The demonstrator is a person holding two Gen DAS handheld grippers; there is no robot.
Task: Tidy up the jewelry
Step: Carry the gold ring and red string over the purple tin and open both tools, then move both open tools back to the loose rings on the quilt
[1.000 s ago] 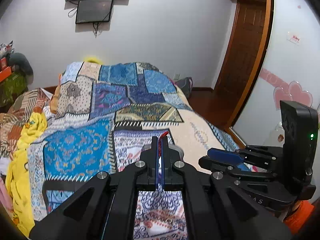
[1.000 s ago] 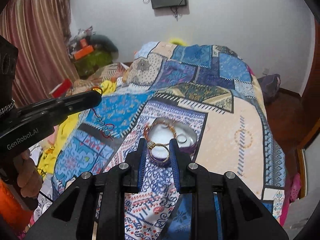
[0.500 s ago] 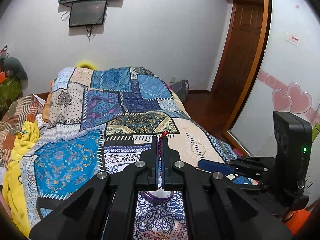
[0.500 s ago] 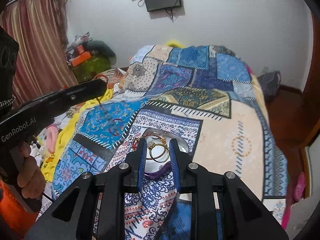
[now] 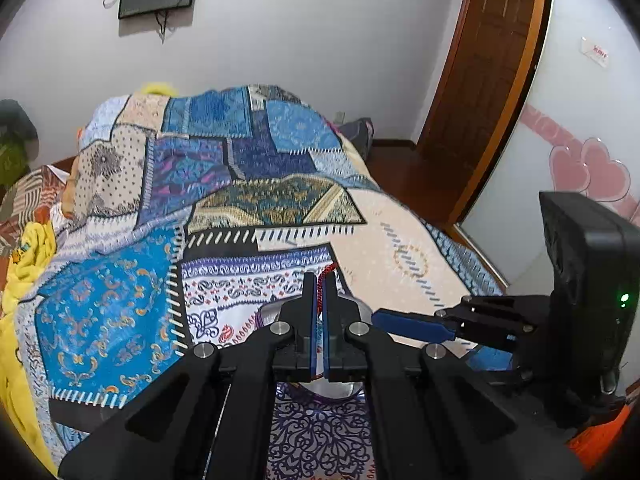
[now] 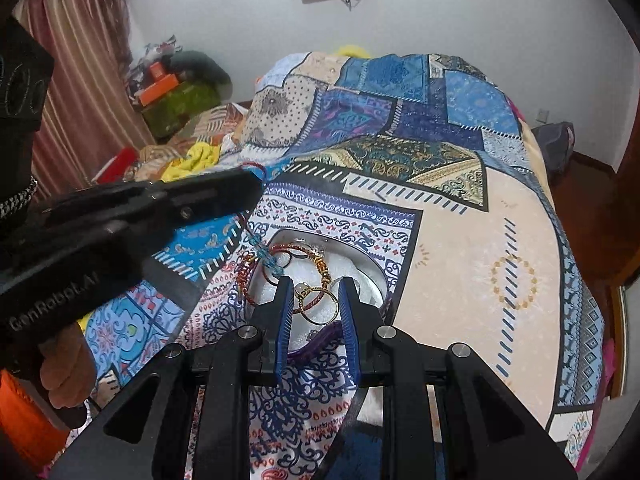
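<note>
left claw (image 6: 256, 184) clamped on limp red cord bracelet (image 6: 262, 252); right claw (image 6: 314, 300) pinching thin, slippery gold ring (image 6: 318, 306); best held by band.

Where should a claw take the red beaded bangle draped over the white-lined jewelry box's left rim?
Probably the arc of the red beaded bangle that lies outside the white-lined jewelry box rim, from above on its left, claw across the thin band. That part sits on the patchwork quilt; the rest overlaps other pieces inside.

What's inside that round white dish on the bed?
The round white dish holds gold rings and red-and-gold bangles on white padding. The gripper fingers hide its near part.
</note>
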